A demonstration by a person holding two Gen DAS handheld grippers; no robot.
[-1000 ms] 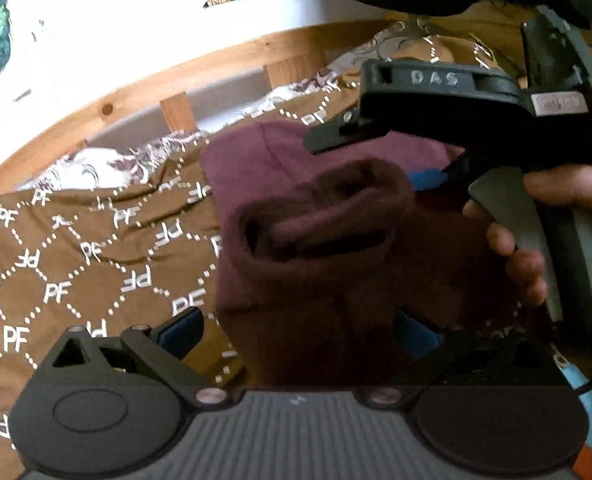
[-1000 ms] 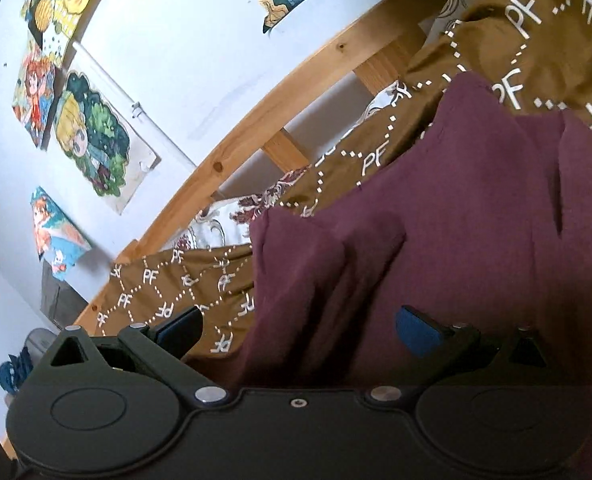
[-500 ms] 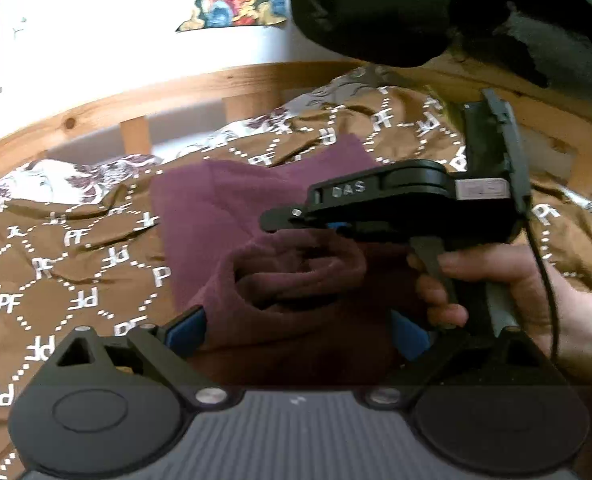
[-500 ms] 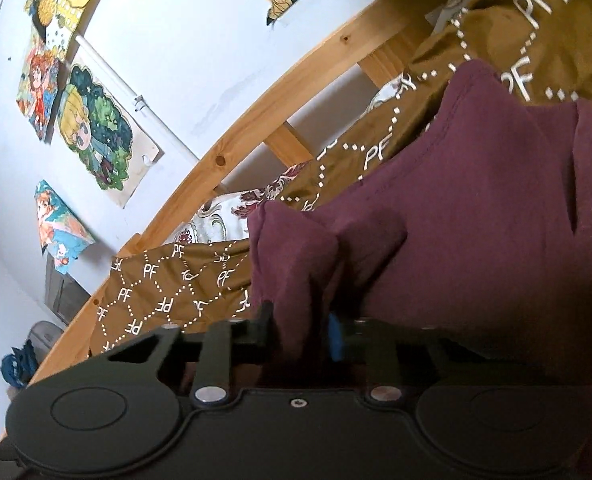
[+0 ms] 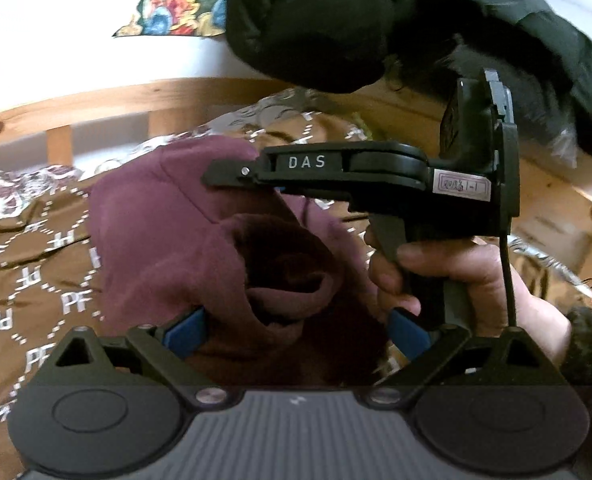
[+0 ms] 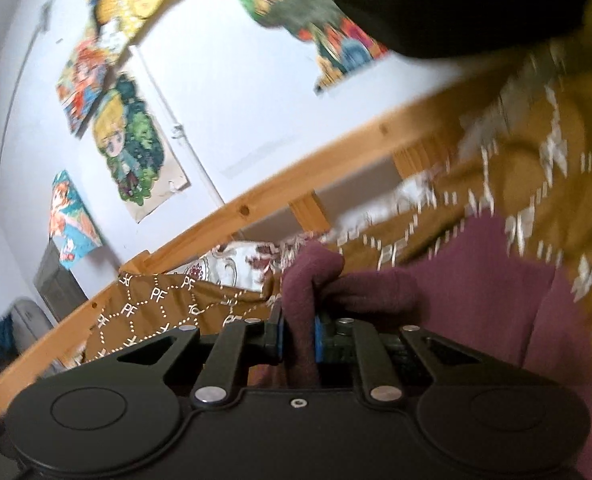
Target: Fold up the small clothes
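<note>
A maroon knit garment point(image 5: 155, 232) lies bunched on the bed, its rolled cuff point(image 5: 291, 280) facing my left gripper point(image 5: 296, 334). That gripper is open, its blue pads point(image 5: 183, 336) wide apart on either side of the cuff. In the left wrist view my right gripper point(image 5: 223, 174), black and marked DAS, is held by a hand point(image 5: 456, 280) over the garment's far part. In the right wrist view the right gripper point(image 6: 298, 332) has its jaws closing on a raised fold of the garment point(image 6: 476, 300), with the pads pressing the cloth.
A brown bedspread point(image 5: 27, 280) with a white PF pattern covers the bed. A wooden bed rail point(image 5: 95, 104) runs behind it, under a white wall with cartoon posters point(image 6: 135, 152). A dark padded sleeve point(image 5: 336, 20) hangs over the top of the view.
My right gripper went from wide open to pinched on a fold of the maroon garment, then rose with it. In the left wrist view it shifted towards the middle.
</note>
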